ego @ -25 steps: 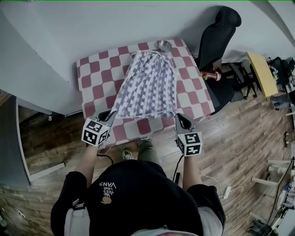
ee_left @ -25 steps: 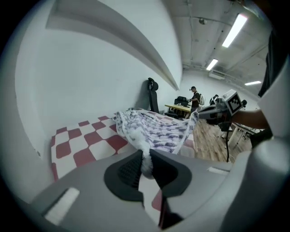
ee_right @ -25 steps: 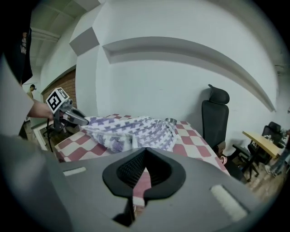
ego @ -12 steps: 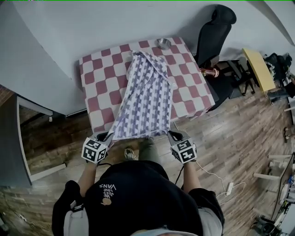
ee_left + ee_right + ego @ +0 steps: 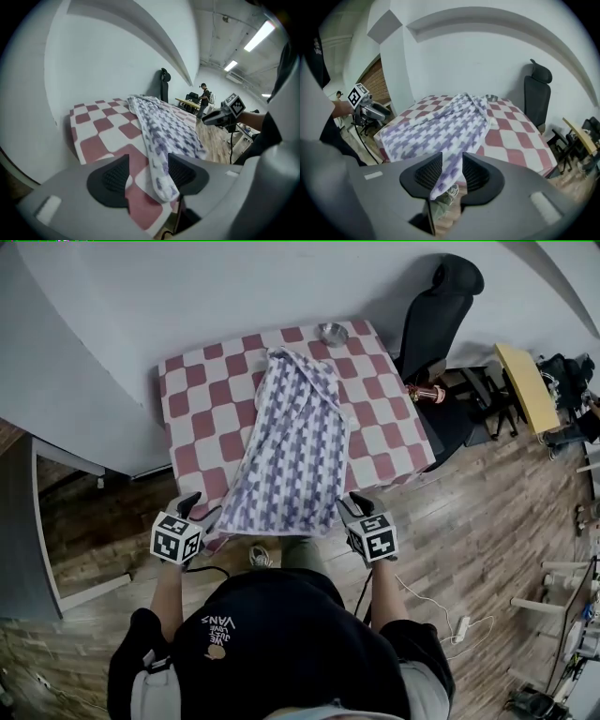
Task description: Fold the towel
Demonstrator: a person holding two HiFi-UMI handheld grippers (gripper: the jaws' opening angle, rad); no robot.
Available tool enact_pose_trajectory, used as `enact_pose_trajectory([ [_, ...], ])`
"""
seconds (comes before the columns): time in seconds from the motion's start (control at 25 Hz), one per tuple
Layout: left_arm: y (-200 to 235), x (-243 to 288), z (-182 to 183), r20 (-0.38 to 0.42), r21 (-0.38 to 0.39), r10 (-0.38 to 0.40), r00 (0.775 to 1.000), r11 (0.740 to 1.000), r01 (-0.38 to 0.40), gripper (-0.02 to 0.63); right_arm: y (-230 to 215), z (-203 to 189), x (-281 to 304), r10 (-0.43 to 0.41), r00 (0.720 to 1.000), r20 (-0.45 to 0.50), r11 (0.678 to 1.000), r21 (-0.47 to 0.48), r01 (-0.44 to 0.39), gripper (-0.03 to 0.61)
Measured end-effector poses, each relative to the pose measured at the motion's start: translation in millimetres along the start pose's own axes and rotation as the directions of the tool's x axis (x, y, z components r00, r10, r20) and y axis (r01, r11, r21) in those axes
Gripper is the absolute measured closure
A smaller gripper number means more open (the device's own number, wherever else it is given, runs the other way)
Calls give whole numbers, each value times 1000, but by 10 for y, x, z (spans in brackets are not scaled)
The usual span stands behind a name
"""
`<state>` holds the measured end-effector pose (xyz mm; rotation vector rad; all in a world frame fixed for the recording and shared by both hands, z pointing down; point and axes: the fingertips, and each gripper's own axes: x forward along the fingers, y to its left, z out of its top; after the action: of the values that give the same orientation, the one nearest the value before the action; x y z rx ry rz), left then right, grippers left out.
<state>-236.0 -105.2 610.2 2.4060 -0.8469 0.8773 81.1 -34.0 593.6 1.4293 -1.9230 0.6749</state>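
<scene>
Both jaw pairs have just been opening: left gripper (image 5: 149, 173) wide, right gripper (image 5: 452, 171) partway, a towel (image 5: 295, 442) corner loose between each. Towel lies lengthwise on checkered table (image 5: 202, 418), near edge hanging off table's front. Reads as laid flat; next probably clamp both corners, carry to table's far edge.

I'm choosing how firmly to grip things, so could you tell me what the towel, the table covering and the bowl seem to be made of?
The towel looks like soft matte cloth; it drapes and bunches in folds. The tablecloth seems thin fabric or perhaps vinyl, hanging over the edge. The bowl is probably metal, grey with a sheen.
</scene>
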Motion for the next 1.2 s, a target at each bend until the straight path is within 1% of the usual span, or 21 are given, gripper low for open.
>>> enact_pose_trajectory([
  [0.12,272,27,460,86,-2,71,994,997,-71,377,-349,414,9,-59,995,82,998,-8,60,456],
  [0.2,352,153,784,131,15,88,987,996,-91,377,-544,706,90,-82,990,114,995,-47,88,456],
  [0.28,367,326,1105,169,36,87,982,995,-94,377,-686,1024,199,-86,986,146,991,-86,99,456],
  [0.4,345,620,1541,217,45,71,974,996,-82,377,-833,1501,413,-58,981,185,987,-136,84,456],
  [0.56,376,1010,2023,265,21,63,962,997,-71,377,-973,2048,763,-6,977,211,978,-201,50,456],
  [0.72,465,1347,2394,281,-8,66,957,998,-67,377,-995,2494,1160,52,976,211,962,-274,8,456],
  [0.84,549,1611,2557,277,-42,81,958,997,-73,377,-946,2686,1523,94,979,179,944,-330,-30,456],
  [0.96,598,1932,2681,265,-75,82,961,995,-64,378,-901,2749,1919,118,986,119,924,-378,-65,456],
  [1.12,724,2327,2677,218,-158,89,972,986,-55,379,-850,2639,2394,112,993,20,902,-420,-93,456],
  [1.2,778,2509,2642,180,-180,88,980,982,-55,379,-899,2570,2563,90,996,-19,898,-431,-89,456],
])
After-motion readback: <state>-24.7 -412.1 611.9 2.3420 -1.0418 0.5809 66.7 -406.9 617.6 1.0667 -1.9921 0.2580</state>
